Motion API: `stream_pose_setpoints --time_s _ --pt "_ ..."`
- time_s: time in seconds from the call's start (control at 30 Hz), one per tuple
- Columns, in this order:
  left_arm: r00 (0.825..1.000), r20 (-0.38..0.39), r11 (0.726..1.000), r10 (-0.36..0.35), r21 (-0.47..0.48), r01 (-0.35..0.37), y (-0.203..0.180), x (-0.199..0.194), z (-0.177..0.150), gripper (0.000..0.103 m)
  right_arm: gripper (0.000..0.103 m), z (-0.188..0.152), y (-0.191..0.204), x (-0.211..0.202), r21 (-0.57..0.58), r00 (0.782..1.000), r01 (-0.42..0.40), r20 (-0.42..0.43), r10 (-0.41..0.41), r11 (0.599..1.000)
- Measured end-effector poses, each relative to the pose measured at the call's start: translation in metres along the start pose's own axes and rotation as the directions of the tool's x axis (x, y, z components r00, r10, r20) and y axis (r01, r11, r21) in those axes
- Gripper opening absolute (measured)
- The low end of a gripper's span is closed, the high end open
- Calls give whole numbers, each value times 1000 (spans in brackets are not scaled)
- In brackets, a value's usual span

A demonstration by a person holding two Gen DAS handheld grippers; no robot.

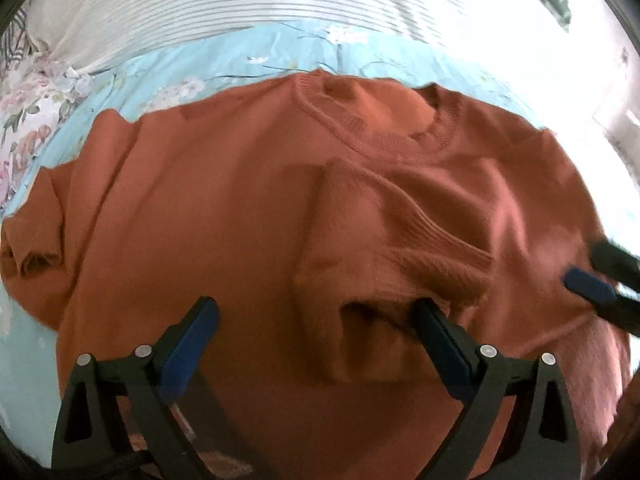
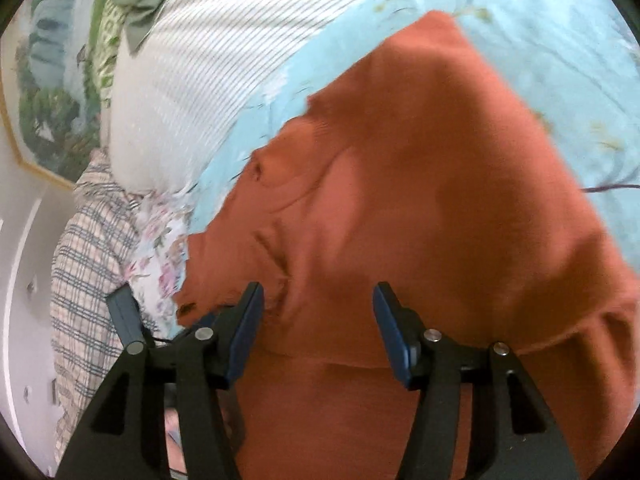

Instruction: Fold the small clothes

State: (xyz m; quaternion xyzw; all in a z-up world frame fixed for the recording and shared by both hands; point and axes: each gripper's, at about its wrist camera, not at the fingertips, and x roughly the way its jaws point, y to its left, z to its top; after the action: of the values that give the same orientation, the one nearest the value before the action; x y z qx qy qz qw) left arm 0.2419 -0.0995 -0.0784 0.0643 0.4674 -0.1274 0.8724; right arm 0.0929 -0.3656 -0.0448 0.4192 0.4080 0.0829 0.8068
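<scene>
the rust-orange sweater (image 1: 208,208) lies spread on the light blue floral bedsheet (image 1: 240,60), neckline toward the striped pillow (image 1: 168,4), one sleeve folded across its chest. the left gripper (image 1: 316,316) hovers over it, jaws wide apart, gripping nothing. the right gripper (image 2: 318,312) also stands open and empty above the sweater.

Bed surface: light-blue floral sheet (image 1: 240,60); striped white pillow (image 2: 192,80) at far side; plaid blanket (image 2: 84,264) left; framed landscape picture (image 2: 44,80) on wall.
</scene>
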Motion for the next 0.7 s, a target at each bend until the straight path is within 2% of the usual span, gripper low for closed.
stream_pose_setpoints --time_s 0.1,0.17,0.27,0.37,0.43,0.5,0.6,0.7 --pt "997 52 991 61 -119 -54 37 -13 7 97 58 0 -4 -7 8 1000 5 17 -5 1000" --pt "996 64 976 61 -213 -46 67 -19 7 94 58 0 -7 -8 15 1000 1 21 -2 1000" --pt "998 56 951 -13 -308 30 103 -21 1 94 58 -2 -7 -10 6 1000 6 24 -6 1000" --pt "991 89 940 -99 -318 122 107 -27 -6 94 59 -3 -6 -10 1 1000 5 21 -5 1000" --pt "978 120 939 -172 -280 199 94 -33 -8 94 59 -3 -6 -11 4 1000 4 22 -4 1000" --pt "968 134 959 -210 -163 231 67 -43 -10 95 60 -3 -9 -13 7 1000 4 23 -4 1000" --pt "982 129 990 -140 47 135 19 -46 -13 96 60 -3 -11 -14 9 1000 0 23 -1 1000" --pt "995 100 983 12 179 -30 -12 -28 -17 95 60 -3 -12 -13 8 1000 1 22 -1 1000"
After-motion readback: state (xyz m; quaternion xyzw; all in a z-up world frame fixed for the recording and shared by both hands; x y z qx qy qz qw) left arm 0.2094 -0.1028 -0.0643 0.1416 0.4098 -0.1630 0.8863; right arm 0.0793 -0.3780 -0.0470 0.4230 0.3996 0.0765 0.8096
